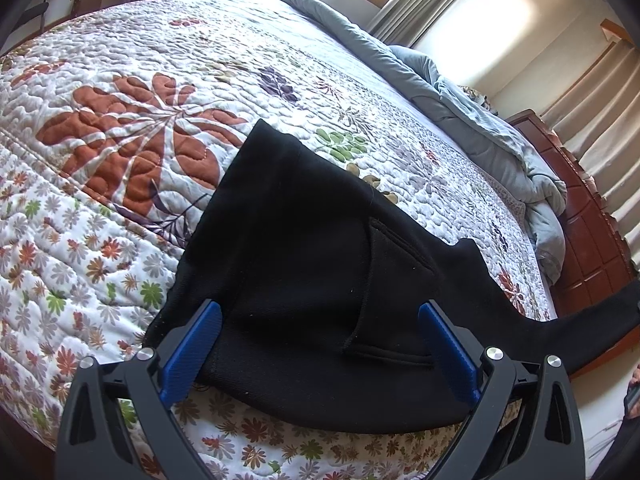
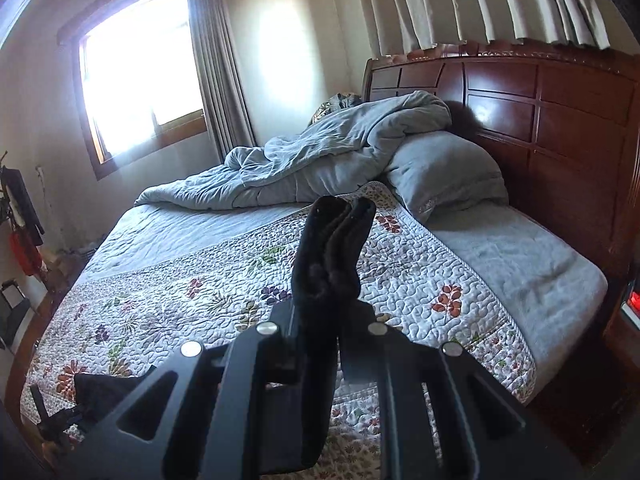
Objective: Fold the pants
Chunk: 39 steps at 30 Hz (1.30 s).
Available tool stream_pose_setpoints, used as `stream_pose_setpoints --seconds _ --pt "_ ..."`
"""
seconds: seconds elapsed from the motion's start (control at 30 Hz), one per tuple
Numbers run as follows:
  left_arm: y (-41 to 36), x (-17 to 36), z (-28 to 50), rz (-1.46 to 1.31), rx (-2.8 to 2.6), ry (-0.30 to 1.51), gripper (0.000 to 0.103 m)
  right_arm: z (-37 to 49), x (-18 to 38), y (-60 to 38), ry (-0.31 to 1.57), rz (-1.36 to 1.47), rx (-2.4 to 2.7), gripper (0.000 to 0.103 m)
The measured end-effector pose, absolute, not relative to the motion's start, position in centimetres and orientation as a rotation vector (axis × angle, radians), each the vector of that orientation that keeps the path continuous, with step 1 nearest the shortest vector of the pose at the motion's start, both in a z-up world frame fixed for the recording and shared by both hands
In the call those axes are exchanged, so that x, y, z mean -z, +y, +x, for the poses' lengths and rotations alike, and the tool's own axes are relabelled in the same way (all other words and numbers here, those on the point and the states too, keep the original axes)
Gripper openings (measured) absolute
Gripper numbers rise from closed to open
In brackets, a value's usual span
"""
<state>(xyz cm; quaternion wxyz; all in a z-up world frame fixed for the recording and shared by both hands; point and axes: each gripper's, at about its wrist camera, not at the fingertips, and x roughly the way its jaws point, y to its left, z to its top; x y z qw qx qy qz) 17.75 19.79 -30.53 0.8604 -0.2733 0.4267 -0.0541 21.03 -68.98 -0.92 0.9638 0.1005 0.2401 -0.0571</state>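
Note:
Black pants [image 1: 304,248] lie on the flowered quilt [image 1: 120,120] of the bed, waist end near me with a back pocket showing. My left gripper [image 1: 320,320] hovers over that end, open, its blue pads [image 1: 196,340] wide apart on either side of the cloth. One leg of the pants stretches off to the right [image 1: 592,320] and lifts from the bed. In the right wrist view my right gripper [image 2: 330,292] is shut on the bunched leg ends of the pants [image 2: 336,236], which stick up past its hidden fingertips, held above the quilt [image 2: 200,280].
A crumpled grey duvet [image 2: 320,160] and a pillow [image 2: 444,168] lie at the head of the bed against the dark wooden headboard [image 2: 540,128]. A bright window [image 2: 136,72] and curtains stand behind. The left gripper's frame [image 2: 52,420] shows low at the bed's corner.

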Motion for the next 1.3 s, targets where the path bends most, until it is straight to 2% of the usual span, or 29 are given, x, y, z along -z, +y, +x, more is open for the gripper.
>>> stream_pose_setpoints --seconds 0.73,1.3 --pt "20.4 30.4 17.2 -0.602 0.131 0.879 0.099 21.8 -0.1 -64.8 0.529 0.084 0.098 0.012" --pt "21.3 30.3 16.6 -0.657 0.175 0.850 0.099 22.4 1.4 -59.6 0.608 -0.075 0.122 0.011"
